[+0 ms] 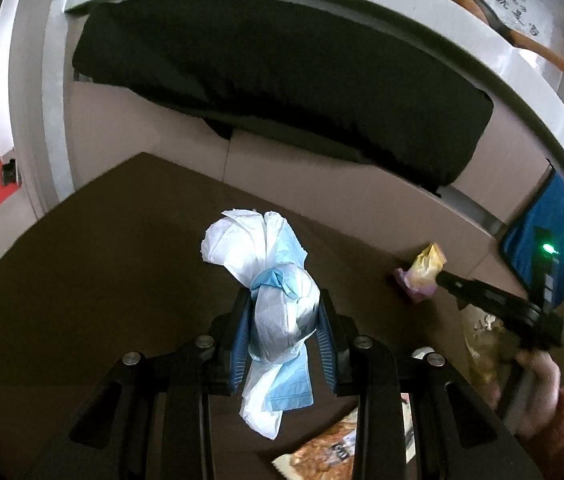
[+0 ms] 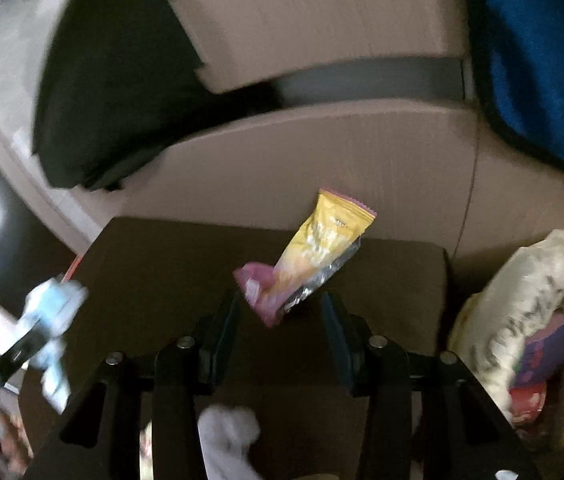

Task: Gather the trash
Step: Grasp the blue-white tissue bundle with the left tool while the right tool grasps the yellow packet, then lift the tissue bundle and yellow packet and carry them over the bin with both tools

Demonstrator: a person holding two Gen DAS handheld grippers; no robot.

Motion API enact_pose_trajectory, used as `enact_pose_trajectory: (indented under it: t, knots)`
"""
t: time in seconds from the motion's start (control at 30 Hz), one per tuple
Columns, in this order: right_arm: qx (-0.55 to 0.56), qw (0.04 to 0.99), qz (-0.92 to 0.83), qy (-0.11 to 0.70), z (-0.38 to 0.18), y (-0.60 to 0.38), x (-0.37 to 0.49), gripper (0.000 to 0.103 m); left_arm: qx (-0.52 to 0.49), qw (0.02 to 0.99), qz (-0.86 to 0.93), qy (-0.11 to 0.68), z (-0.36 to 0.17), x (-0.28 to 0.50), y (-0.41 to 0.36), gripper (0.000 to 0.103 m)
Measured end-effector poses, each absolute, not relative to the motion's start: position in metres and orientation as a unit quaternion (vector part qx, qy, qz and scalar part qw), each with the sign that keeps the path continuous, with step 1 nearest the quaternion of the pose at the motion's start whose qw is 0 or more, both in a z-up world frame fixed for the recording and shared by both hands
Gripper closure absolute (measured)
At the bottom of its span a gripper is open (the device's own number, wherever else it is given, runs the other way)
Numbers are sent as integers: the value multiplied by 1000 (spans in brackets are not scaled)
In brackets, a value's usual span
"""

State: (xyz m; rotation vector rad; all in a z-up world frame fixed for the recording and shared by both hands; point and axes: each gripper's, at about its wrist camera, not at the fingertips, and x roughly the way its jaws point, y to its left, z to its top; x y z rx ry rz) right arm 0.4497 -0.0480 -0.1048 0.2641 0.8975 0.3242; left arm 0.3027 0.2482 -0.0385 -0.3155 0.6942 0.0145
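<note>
My left gripper (image 1: 283, 316) is shut on a crumpled white and blue tissue bundle (image 1: 278, 304), held above the dark brown table (image 1: 82, 280). The bundle also shows blurred in the right wrist view (image 2: 56, 312). My right gripper (image 2: 282, 312) is open, its fingers on either side of a yellow and pink snack wrapper (image 2: 309, 256); whether the wrapper touches a finger or is falling is unclear. In the left wrist view the wrapper (image 1: 425, 272) sits at the tip of the right gripper (image 1: 441, 280). A trash bag (image 2: 521, 320) with wrappers inside hangs at the right.
A beige sofa (image 1: 321, 168) with a black cushion (image 1: 282, 80) lies behind the table, a blue cushion (image 1: 549, 240) at its right. A snack packet (image 1: 329, 448) lies on the table below my left gripper. A white crumpled tissue (image 2: 230, 436) lies below my right gripper.
</note>
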Motion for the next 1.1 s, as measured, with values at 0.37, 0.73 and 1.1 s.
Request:
enact_pose_trajectory:
  t: [0.37,0.73,1.1]
  knots:
    - [89,878,90,462,-138,-27,510,62,-175,924,4,339,-49,305,267,71]
    - [26,884,169,436,-122,2,492,90,-185,918,-1,350,-53,306,255,71]
    - [36,885,274,375,-57,-16,409,95,-169,928,-12,332,-29,279,224,71]
